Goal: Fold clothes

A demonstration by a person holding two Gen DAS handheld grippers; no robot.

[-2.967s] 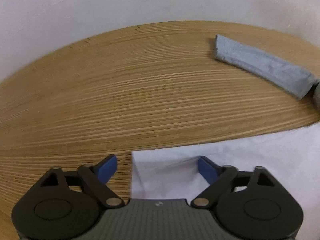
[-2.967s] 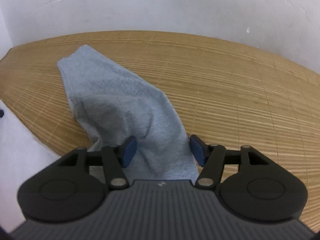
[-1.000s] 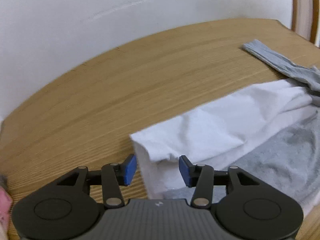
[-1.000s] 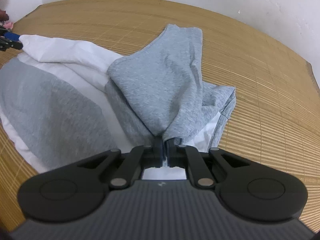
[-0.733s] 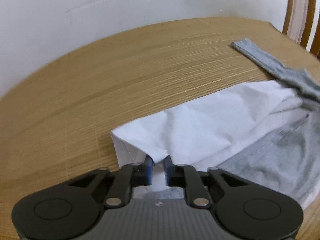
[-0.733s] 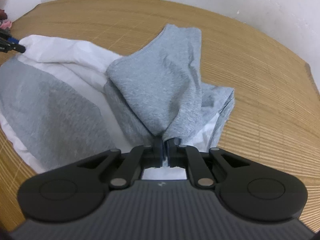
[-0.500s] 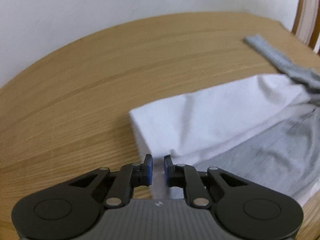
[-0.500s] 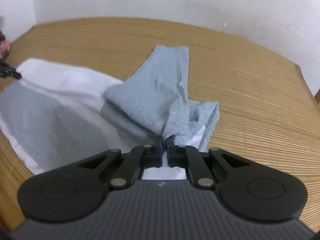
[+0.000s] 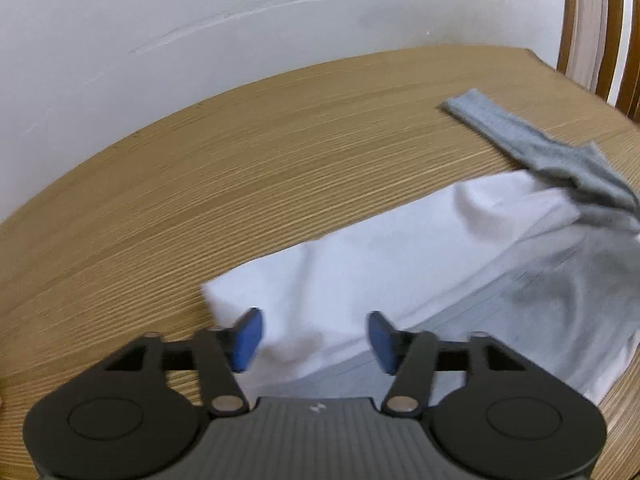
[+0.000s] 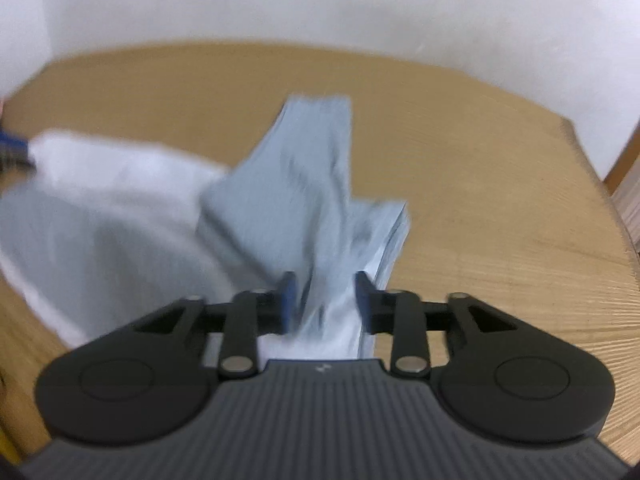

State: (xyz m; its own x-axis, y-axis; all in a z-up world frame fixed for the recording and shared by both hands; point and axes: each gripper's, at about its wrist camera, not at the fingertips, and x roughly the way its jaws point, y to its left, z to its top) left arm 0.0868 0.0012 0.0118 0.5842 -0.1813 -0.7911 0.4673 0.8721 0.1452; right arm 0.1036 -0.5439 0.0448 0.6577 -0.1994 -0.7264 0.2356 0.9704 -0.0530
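Observation:
A white and grey garment (image 9: 360,264) lies crumpled on the wooden table (image 9: 200,184). Its white edge faces the wall and a grey sleeve (image 9: 520,140) stretches to the far right. My left gripper (image 9: 315,338) hovers over the white corner. Its jaws are opening, and the cloth lies beneath them, not pinched. In the blurred right wrist view the grey sleeve (image 10: 304,184) runs from the far side toward my right gripper (image 10: 325,304). Those jaws are opening too, with the grey fold loose between the pads. The left gripper's blue pad (image 10: 12,146) shows at the garment's far-left corner.
A white wall (image 9: 280,20) stands right behind the table. A wooden chair frame (image 9: 580,20) rises at the far right. The table's right edge (image 10: 592,208) lies close to the garment's right side, with bare wood between them.
Half a second ago both grippers were shut on cloth, the left on the white corner and the right on the grey fold. Both have let go and their jaws have spread. The right one has risen.

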